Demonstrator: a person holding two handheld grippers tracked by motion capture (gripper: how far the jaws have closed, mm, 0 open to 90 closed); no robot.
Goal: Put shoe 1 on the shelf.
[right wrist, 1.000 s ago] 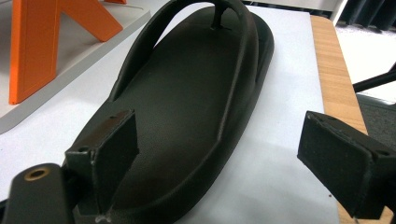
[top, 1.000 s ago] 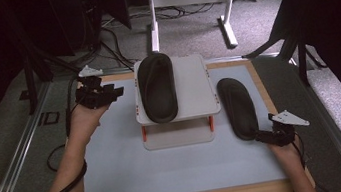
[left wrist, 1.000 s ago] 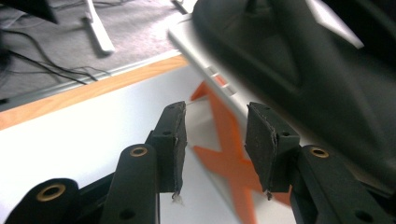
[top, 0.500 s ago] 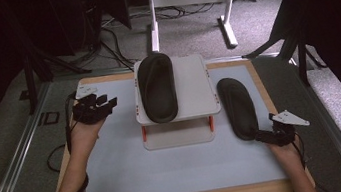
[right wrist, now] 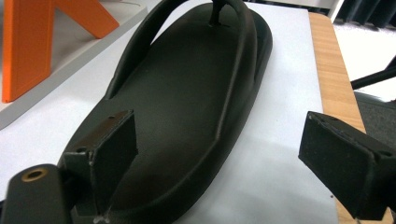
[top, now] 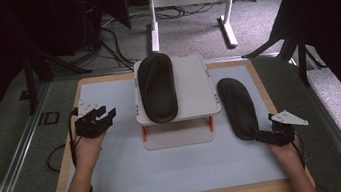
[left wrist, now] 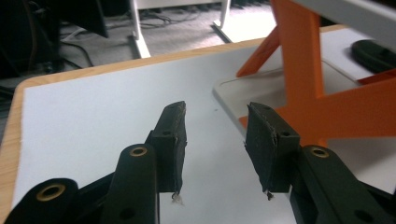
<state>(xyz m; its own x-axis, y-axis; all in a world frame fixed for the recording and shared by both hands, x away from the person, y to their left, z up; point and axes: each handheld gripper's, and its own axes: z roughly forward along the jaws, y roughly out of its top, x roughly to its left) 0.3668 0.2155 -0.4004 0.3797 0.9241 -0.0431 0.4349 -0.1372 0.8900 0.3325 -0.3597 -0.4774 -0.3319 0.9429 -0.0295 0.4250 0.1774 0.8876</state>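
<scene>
A white stand with orange legs sat toward the far middle of the desk, and everything else lay around it. On the stand's top, toward its left half, rested one black flip-flop, lying lengthwise with its toe end away from the person. A second black flip-flop lay flat on the desk just right of the stand, its heel end nearest the person.

The right gripper sat at that second flip-flop's heel, right of the stand and nearer the person. In the right gripper view its fingers stood wide apart, one over the heel of the sole and the other out past its edge above the desk; whether the near one actually touched the sole was hard to tell.

The left gripper hovered to the left of the stand, well apart from it. Its fingers were spread with nothing between them, pointing toward the stand's orange leg.
</scene>
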